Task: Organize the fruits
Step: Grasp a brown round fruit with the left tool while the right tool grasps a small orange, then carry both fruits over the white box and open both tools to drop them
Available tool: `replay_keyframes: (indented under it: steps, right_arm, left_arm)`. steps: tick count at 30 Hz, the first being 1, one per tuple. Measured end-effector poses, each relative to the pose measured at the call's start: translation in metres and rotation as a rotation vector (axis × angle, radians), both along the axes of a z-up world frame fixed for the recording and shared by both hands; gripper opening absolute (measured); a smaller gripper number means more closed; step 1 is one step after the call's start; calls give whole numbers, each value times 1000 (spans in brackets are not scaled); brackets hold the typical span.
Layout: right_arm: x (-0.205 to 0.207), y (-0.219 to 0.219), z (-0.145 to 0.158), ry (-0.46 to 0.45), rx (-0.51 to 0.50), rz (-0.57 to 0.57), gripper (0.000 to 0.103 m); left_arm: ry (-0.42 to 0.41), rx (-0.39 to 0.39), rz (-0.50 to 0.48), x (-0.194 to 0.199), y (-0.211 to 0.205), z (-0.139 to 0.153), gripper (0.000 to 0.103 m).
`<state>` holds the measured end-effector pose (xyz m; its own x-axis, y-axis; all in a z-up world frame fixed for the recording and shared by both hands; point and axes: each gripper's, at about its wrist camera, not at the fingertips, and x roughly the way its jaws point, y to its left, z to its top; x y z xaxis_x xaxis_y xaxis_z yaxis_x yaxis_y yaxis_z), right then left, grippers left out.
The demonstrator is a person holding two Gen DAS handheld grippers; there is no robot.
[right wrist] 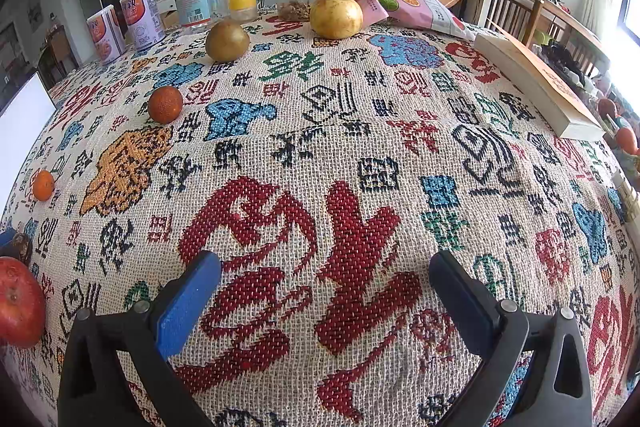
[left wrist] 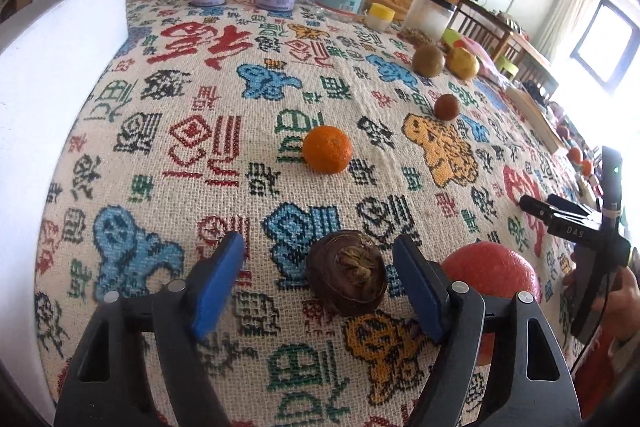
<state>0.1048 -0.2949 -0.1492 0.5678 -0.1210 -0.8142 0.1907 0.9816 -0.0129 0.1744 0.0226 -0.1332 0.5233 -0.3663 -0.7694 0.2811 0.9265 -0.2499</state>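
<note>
Between spread jaws of left gripper (left wrist: 320, 279), dark brown fruit (left wrist: 347, 273) sitting on tablecloth (left wrist: 224, 99), nearer right pad, apparently untouched. Red apple (left wrist: 492, 273) crowding outside right jaw; closing risks nudging it. Right gripper (right wrist: 324, 291) hovering spread, holding nothing.
</note>
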Motion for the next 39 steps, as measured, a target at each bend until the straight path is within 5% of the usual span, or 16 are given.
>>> replay_keyframes:
  steps: [13, 16, 18, 23, 25, 27, 30, 35, 36, 39]
  right_arm:
    - [0, 0, 0, 1, -1, 1, 103]
    - [0, -1, 0, 0, 1, 1, 103]
    - [-2, -2, 1, -1, 11, 14, 103]
    - [-7, -23, 23, -67, 196, 42, 101]
    - [10, -20, 36, -54, 277, 92, 95]
    - [37, -6, 44, -15, 336, 164, 77]
    - [84, 27, 43, 44, 378, 239, 68]
    - [147, 69, 23, 115, 317, 203, 51]
    - [154, 72, 15, 149, 305, 184, 39]
    - [152, 78, 21, 117, 254, 163, 30]
  left_arm:
    - [-69, 105, -137, -15, 3, 3, 77]
    - [-69, 82, -162, -10, -7, -1, 61]
    - [-78, 83, -171, -12, -13, -1, 42]
    - [-109, 105, -161, -24, -15, 3, 41]
    - [-117, 70, -99, -28, -5, 8, 41]
    - [-111, 18, -22, -31, 10, 14, 41]
    - [-79, -41, 69, -36, 31, 22, 41]
    - [-83, -62, 131, -56, 52, 44, 41]
    - [-84, -65, 142, -59, 55, 49, 41]
    - [-79, -105, 186, -69, 68, 65, 41]
